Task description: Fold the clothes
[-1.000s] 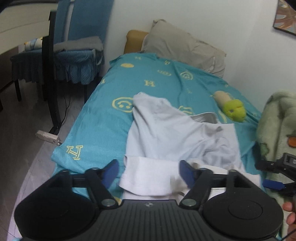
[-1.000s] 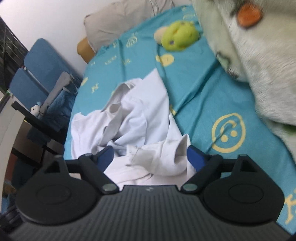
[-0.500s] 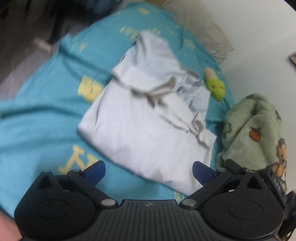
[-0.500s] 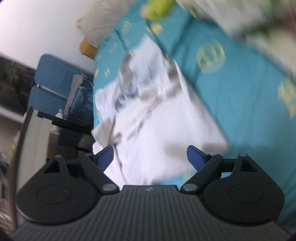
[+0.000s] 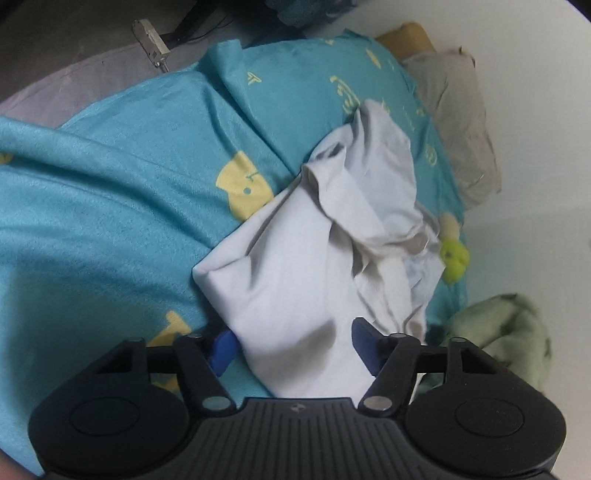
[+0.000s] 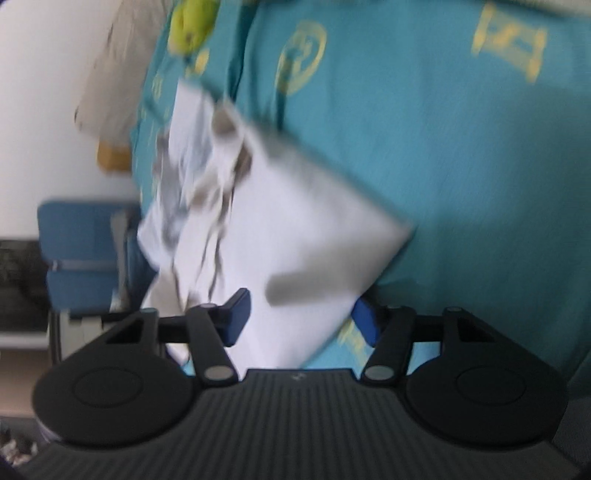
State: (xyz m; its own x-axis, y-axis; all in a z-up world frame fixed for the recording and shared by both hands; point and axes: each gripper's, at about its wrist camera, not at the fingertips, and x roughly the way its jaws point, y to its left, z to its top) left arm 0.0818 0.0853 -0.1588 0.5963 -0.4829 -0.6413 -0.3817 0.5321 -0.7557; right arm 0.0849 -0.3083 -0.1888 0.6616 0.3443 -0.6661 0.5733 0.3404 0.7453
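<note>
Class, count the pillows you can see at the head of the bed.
2: a grey-beige fabric pillow against the wall, and a mustard-yellow pillow partly hidden behind it. Others may be out of view.

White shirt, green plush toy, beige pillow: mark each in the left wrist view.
white shirt (image 5: 295, 266), left wrist view, on the flat lower panel.
green plush toy (image 5: 455, 258), left wrist view, on its green head.
beige pillow (image 5: 458, 122), left wrist view, on the middle of its cover.
</note>
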